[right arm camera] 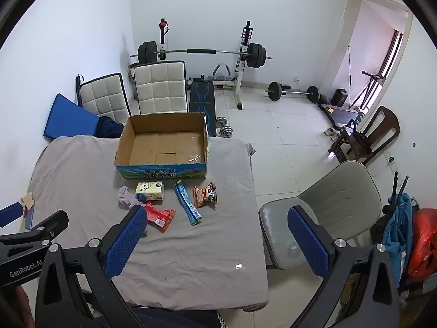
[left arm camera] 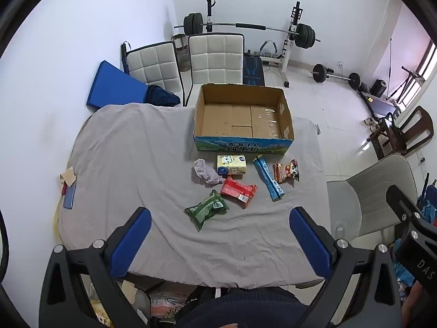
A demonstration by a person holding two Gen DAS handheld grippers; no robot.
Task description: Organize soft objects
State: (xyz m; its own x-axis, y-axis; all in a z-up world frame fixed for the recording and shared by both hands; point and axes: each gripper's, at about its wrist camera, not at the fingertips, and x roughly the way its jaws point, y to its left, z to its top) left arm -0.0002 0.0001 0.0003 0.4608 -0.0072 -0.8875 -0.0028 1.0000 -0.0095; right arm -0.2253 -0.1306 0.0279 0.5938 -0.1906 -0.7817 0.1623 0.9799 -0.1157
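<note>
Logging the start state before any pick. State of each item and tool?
Box: open-topped, empty, upright.
Sock: crumpled, on the cloth.
Tissue pack: sealed, touching the sock.
Red packet: lying flat, ungrasped.
Green packet: lying flat, nearest the tools.
Blue tube: lying flat.
Panda snack: lying beside the blue tube.
Left tool: open, holding nothing.
Right tool: open, holding nothing.
</note>
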